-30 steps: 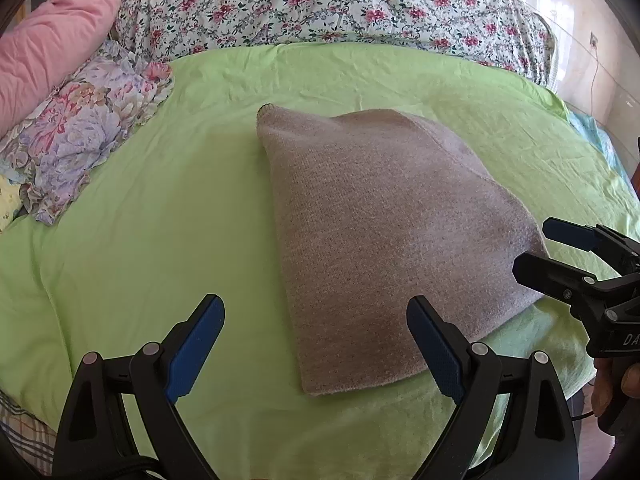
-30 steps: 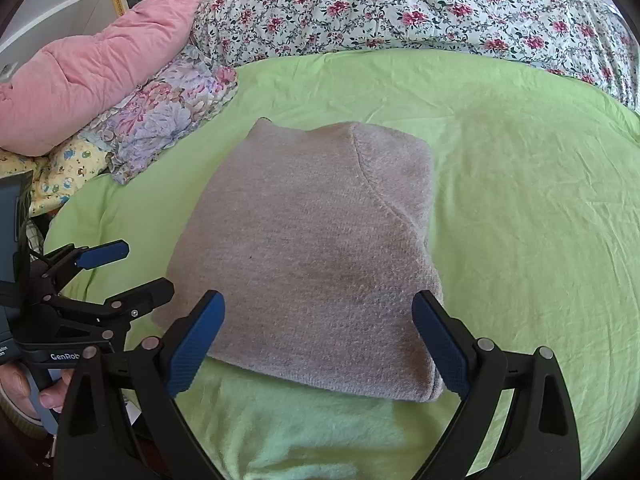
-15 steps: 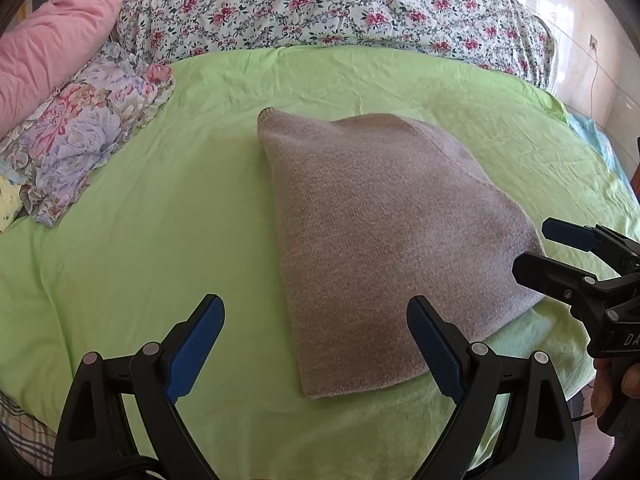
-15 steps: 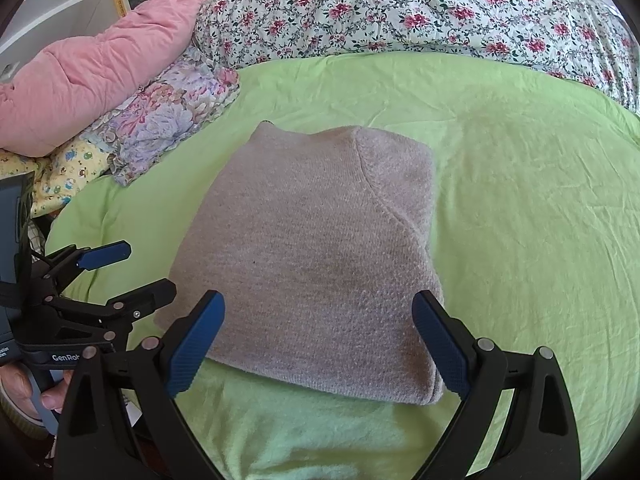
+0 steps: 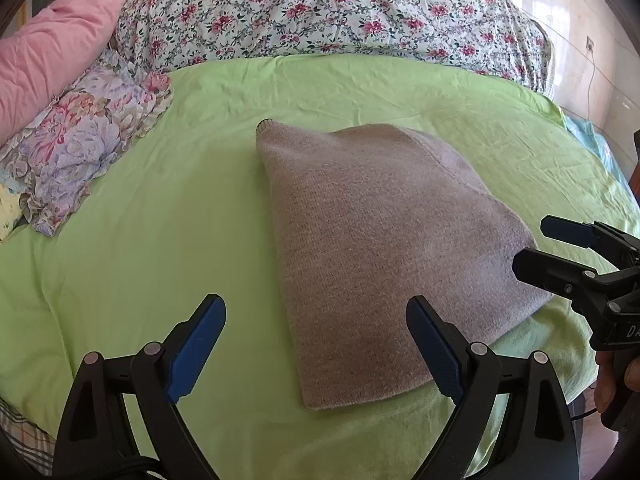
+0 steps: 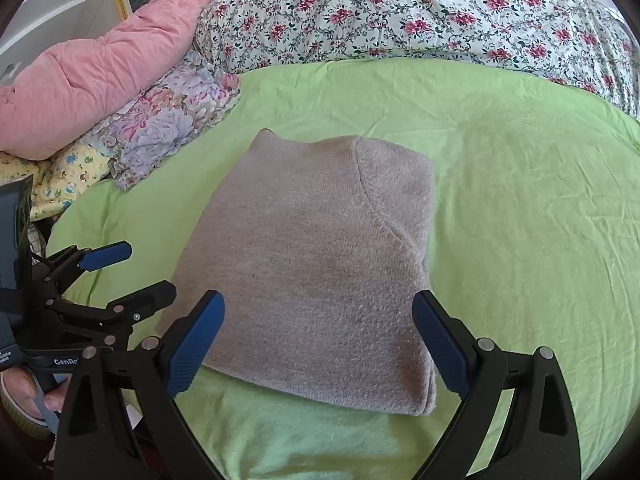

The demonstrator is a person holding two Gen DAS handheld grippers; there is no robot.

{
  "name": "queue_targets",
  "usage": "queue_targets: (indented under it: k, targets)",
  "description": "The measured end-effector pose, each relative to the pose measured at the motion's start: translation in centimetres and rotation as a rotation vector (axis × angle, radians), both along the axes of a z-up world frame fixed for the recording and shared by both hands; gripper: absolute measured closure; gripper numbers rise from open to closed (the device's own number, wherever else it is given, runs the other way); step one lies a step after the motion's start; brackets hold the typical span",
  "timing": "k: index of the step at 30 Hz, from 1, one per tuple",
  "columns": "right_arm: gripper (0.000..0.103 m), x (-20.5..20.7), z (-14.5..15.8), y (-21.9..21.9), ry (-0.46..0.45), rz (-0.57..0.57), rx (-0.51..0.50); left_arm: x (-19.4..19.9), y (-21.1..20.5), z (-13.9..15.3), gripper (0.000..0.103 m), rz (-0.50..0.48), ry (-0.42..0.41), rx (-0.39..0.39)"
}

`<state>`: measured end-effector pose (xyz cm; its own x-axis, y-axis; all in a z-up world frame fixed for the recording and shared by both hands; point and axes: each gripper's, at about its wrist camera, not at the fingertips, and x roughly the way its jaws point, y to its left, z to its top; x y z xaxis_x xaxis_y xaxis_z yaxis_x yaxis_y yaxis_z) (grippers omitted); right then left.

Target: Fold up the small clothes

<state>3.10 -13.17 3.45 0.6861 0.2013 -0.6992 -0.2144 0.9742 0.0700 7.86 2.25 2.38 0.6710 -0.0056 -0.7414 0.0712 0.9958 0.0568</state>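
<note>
Daylight fills both of my views, bright and even, strongest on the glossy wall beyond the green sheet, where it washes out to near white. The sheet shows only soft creases. The folded grey sweater casts a thin soft shadow along its near edge, and faint darker patches lie across its knit in the right wrist view. My left gripper and my right gripper look sharp. Fisheye bending bows the sheet into a dome, and black vignette cuts the corners. The floral quilt behind the sheet stays crisp.
</note>
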Motion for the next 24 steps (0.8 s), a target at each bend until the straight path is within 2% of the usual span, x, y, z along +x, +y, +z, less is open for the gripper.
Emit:
queue_targets:
  k: [24]
  targets:
    - [0.008,0.33,0.10,-0.78,0.004,-0.012,0.013,0.35,0.80,-0.14,0.010,0.075,0.021,-0.021]
